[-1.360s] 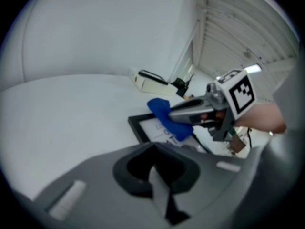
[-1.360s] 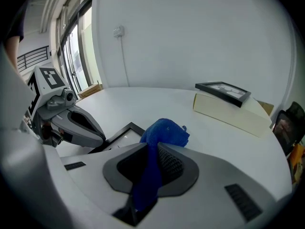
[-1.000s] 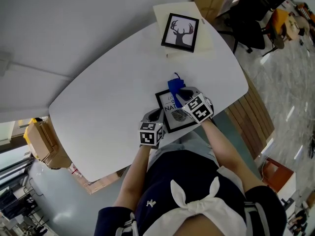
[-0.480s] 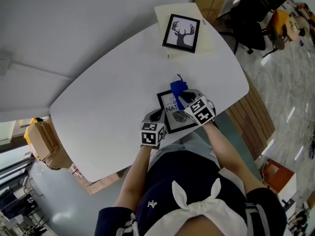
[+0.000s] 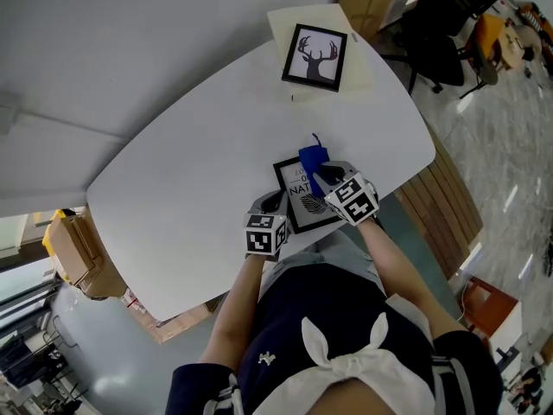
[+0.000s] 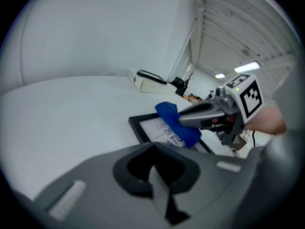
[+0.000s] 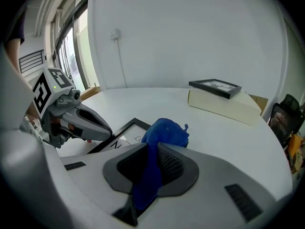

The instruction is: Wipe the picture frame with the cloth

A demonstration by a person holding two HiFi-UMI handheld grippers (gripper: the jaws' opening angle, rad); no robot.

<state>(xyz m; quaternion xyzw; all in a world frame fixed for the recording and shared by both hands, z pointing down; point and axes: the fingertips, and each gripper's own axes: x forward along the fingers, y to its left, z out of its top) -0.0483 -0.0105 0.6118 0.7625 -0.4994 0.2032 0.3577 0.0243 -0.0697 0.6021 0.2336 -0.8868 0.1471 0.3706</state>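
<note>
A black picture frame [image 5: 304,204] with printed lettering lies flat on the white table [image 5: 199,154], close to the person. My right gripper [image 5: 321,174] is shut on a blue cloth [image 5: 311,159] and holds it down on the frame's far edge. In the right gripper view the cloth [image 7: 164,130] bulges out between the jaws over the frame [image 7: 121,132]. My left gripper [image 5: 275,202] sits at the frame's near left corner, jaws closed with nothing seen between them. From the left gripper view the cloth [image 6: 176,120] covers part of the frame [image 6: 152,128].
A second black frame [image 5: 315,55] with a deer picture rests on a beige box [image 5: 363,76] at the table's far edge. Chairs [image 5: 449,24] stand beyond the table on the right. A cardboard box [image 5: 73,245] sits on the floor at the left.
My right gripper has slid the blue cloth a short way across the frame, toward the person and slightly right. The left gripper has stayed in place.
</note>
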